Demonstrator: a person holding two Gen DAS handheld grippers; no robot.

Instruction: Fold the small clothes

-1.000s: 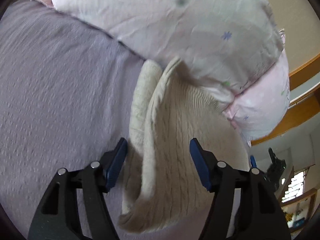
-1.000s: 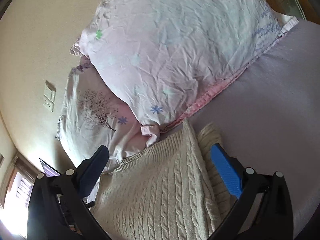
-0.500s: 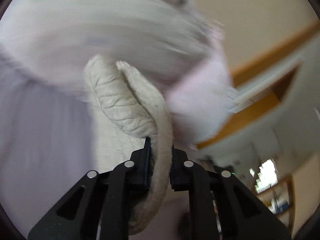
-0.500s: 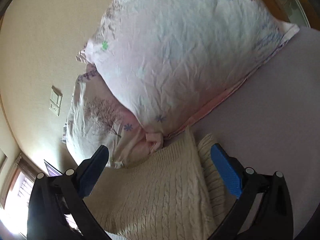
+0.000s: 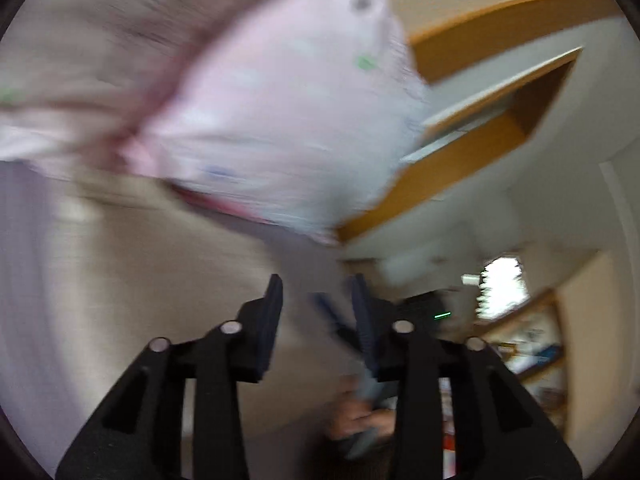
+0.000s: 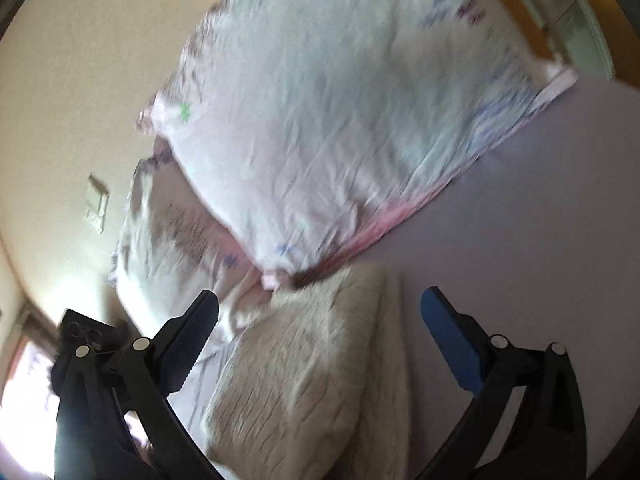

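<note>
A cream cable-knit sweater (image 6: 304, 372) lies folded on the lilac bedspread (image 6: 540, 208), its far end against the pillows. My right gripper (image 6: 320, 312) is open, its jaws wide apart on either side of the sweater and above it. The left wrist view is heavily blurred. My left gripper (image 5: 316, 296) has its jaws parted with nothing between them; a cream blur (image 5: 132, 280) to its left is likely the sweater.
Two pale pink floral pillows (image 6: 340, 112) are stacked at the head of the bed, also in the left wrist view (image 5: 260, 120). A wooden headboard (image 5: 460, 160) and beige wall with a switch plate (image 6: 96, 208) stand behind. The other gripper (image 6: 80, 336) shows at the left.
My left gripper closed on the sweater's edge half a second ago, then let it go and swung quickly away to the right. My right gripper stayed open and shifted slightly.
</note>
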